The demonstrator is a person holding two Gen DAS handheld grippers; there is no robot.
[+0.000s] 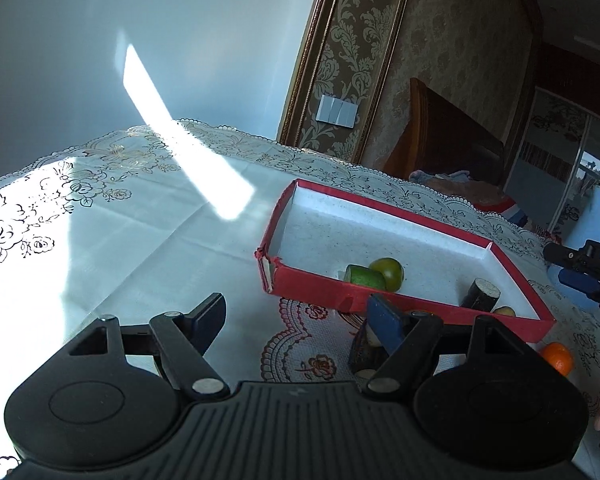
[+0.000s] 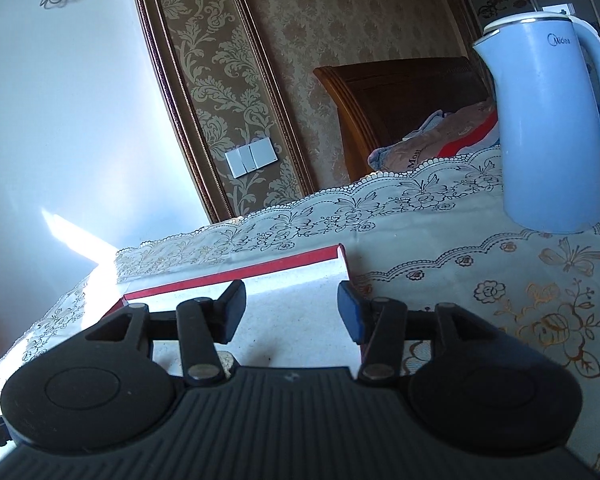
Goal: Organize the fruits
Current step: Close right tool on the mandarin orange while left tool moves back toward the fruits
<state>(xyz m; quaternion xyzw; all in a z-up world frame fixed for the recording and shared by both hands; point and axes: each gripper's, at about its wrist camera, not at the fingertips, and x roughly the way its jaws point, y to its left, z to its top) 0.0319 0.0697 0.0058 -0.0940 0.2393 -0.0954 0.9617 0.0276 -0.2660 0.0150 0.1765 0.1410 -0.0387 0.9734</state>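
Note:
A red tray with a white inside [image 1: 312,284] lies on the table. In it are a green round fruit [image 1: 388,272], a green cut piece [image 1: 366,277], a dark cut piece [image 1: 480,294] and a small yellowish piece [image 1: 505,312]. My left gripper [image 1: 300,320] is open and empty in front of the tray. A dark piece [image 1: 366,350] lies on the cloth just behind its right finger. An orange [image 1: 558,357] lies to the tray's right. My right gripper [image 2: 292,308] is open and empty above the tray's white floor [image 2: 292,300]; it also shows in the left wrist view [image 1: 580,272].
A lace tablecloth [image 1: 120,240] covers the table, with a bright strip of sunlight across it. A light blue kettle [image 2: 552,128] stands at the back right. A wooden headboard and bedding [image 2: 432,140] lie beyond the table's far edge.

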